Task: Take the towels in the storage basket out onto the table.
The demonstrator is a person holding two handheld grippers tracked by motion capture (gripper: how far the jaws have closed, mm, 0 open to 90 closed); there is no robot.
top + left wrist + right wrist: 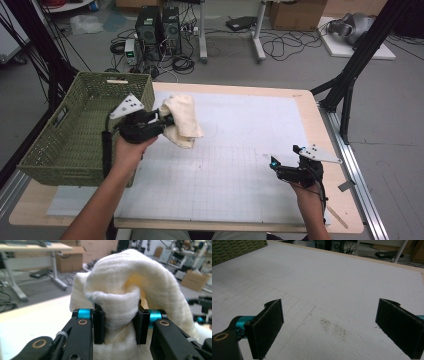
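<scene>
A cream cloth [183, 119] hangs bunched above the white mat, close to the basket's right wall. My left gripper [168, 120] is shut on it. In the left gripper view a thick fold of the cloth [130, 285] is squeezed between the two black pads [99, 326], and the rest billows up and over the jaws. My right gripper [284, 156] rests low over the mat's right side, far from the cloth. Its jaws stand wide apart in the right gripper view [329, 327] with only bare mat between them.
A green woven basket [55, 165] sits at the table's left end, its corner also in the right gripper view [237, 247]. A white gridded mat [240, 150] covers most of the wooden table [320, 130]. Beyond the far edge lie cables and computer cases on the floor.
</scene>
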